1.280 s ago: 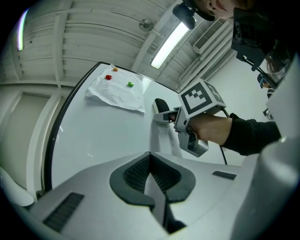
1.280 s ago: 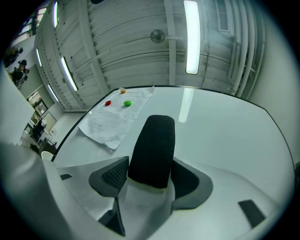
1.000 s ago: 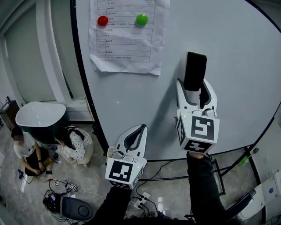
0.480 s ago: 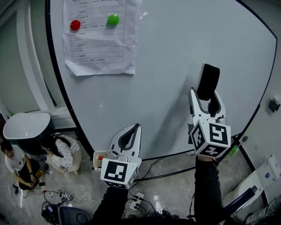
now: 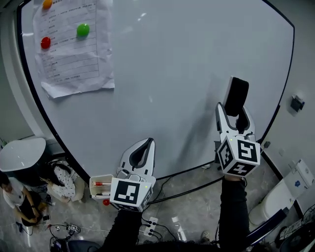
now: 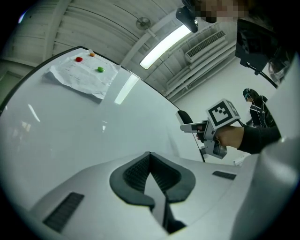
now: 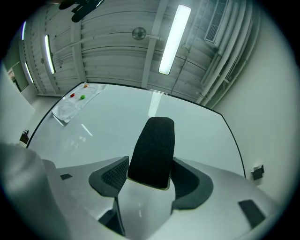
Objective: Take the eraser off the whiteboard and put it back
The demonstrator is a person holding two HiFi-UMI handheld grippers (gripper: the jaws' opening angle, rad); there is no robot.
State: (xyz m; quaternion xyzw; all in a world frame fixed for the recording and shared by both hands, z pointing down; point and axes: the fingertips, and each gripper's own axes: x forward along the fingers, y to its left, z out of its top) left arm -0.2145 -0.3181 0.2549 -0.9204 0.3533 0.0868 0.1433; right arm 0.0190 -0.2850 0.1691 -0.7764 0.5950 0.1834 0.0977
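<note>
Whiteboard (image 5: 162, 74) fills most of the head view. A printed sheet (image 5: 74, 49) is pinned at the board's upper left by a green magnet (image 5: 83, 30), a red magnet (image 5: 46, 43) and an orange magnet (image 5: 47, 4). Below the board's lower edge a small tray (image 5: 101, 186) holds markers, and left of that a person (image 5: 61, 179) sits on the floor. Nothing lies between the grippers and the board.

The left gripper (image 5: 145, 144) points at the board's lower edge, its jaws pressed together on nothing. The right gripper (image 5: 235, 115) is near the board's lower right, its jaws pinching the black eraser (image 7: 152, 152) by its lower end. The rest of the eraser stands out beyond the fingertips, seemingly against the board, though contact is hard to judge.
</note>
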